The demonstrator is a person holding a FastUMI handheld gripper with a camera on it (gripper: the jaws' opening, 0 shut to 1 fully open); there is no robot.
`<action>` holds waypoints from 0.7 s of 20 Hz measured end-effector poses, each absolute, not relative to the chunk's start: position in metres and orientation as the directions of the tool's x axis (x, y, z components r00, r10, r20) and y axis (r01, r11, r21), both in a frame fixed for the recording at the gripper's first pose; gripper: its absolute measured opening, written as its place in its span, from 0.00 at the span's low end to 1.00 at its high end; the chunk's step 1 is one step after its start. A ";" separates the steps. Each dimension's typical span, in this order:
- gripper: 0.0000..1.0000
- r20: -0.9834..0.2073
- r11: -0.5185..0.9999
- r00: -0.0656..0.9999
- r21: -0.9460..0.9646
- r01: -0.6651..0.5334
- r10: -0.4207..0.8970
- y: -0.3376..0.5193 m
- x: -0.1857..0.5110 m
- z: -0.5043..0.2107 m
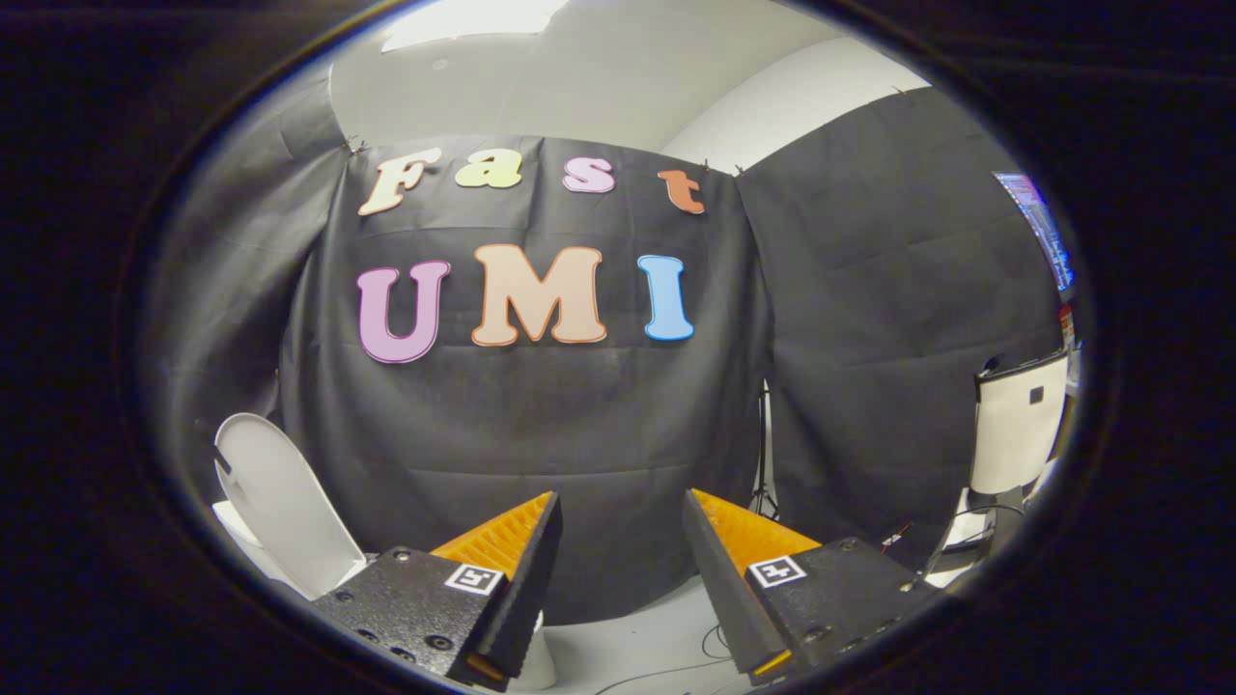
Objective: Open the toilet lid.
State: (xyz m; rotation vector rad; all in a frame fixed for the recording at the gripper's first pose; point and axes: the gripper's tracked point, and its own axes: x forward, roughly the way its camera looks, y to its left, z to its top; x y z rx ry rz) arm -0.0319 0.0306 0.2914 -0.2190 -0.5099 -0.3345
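The claw [618, 526] is spread wide and holds nothing, its fingers pointing at the black cloth wall [579, 434], while the toilet lid [280, 502] stands raised off to their left.

White oval toilet lid [280, 502] at 9 o'clock of the gripper [618, 541]: smooth, glossy, plastic-looking, raised upright. Fingers [512, 541] held apart, nothing between them: ridged inner pads, matt foam-like edges; grainy matt mounts with small screws. Black booth wall cloth [579, 434] at 12 o'clock: matt, creased. Pale floor [657, 637]: smooth, low sheen.
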 end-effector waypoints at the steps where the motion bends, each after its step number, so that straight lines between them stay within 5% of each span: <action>1: 0.78 0.508 0.922 0.821 -0.121 0.367 -0.261 0.025 -0.031 0.292; 14: 0.78 0.432 0.960 0.882 -0.109 0.258 -0.188 -0.020 0.058 0.309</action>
